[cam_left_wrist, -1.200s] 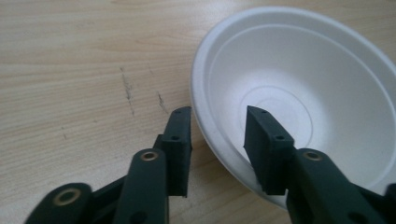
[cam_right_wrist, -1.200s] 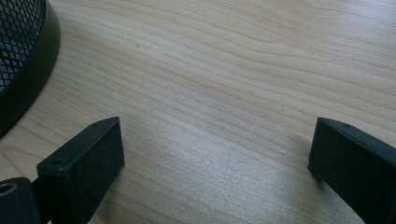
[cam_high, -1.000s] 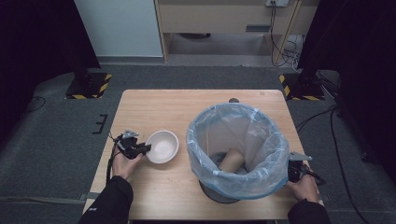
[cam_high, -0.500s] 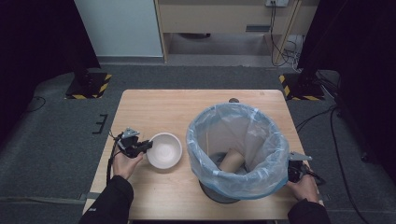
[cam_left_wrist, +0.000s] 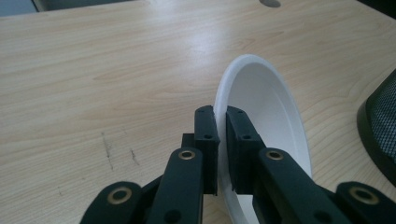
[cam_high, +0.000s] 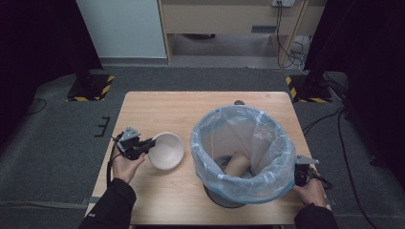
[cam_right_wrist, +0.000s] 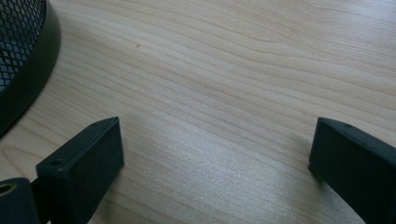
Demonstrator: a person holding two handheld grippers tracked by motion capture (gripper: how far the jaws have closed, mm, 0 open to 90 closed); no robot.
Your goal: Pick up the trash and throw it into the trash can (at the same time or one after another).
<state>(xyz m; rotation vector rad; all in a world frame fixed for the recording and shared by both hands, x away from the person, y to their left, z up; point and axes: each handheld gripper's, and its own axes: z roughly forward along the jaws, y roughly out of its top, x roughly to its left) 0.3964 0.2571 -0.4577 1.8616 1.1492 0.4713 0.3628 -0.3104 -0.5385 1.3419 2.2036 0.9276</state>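
Left claw clamped on the white bowl's rim; right claw wide apart, empty

1. The white bowl, which sat flat on the table a second ago with its opening facing up, is now tipped, its opening leaning toward the bin.
2. The bowl has shifted slightly toward the bin compared with a second ago.
3. The left gripper, clamped on the bowl's near rim, has moved with it, ending a little nearer the bin.
4. In the left gripper view, the bowl's rim stands on edge between the closed jaws.
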